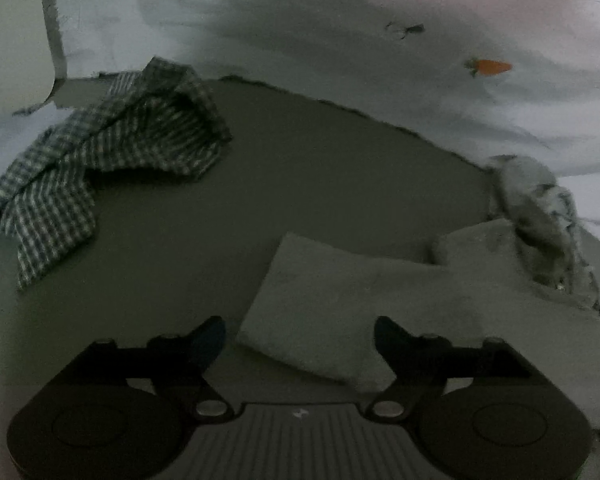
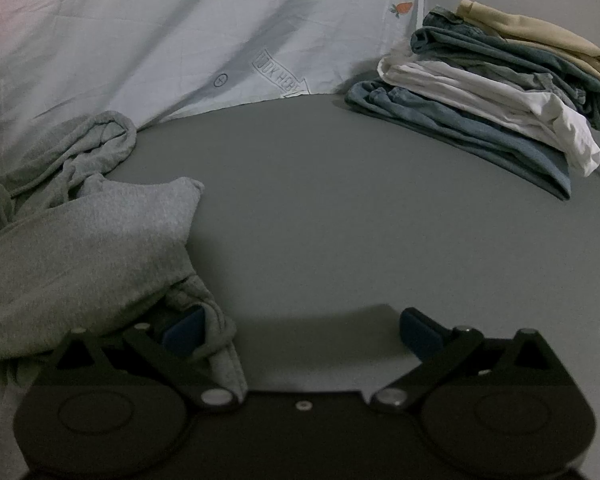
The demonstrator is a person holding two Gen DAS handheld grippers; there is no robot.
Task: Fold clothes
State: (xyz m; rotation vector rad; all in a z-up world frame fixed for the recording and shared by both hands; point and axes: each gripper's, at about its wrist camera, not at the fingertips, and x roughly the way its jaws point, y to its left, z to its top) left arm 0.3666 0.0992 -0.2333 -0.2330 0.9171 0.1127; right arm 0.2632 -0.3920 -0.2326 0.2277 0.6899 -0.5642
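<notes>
Item: grey fleece hooded sweatshirt [image 2: 88, 232], part-folded on the dark grey table [image 2: 320, 208]. Our left gripper [image 1: 300, 340] gapes wide, empty, above its folded edge; our right gripper [image 2: 300, 332] likewise spread, cloth brushing one finger. Next, we judge: regrip, fold again.

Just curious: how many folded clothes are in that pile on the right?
5, stacked on the grey surface: beige on top, teal, grey-green, white, blue at bottom. More may be hidden.

both tools gape wide and tilt downward: left tool [image 1: 300, 336], right tool [image 2: 302, 330].
</notes>
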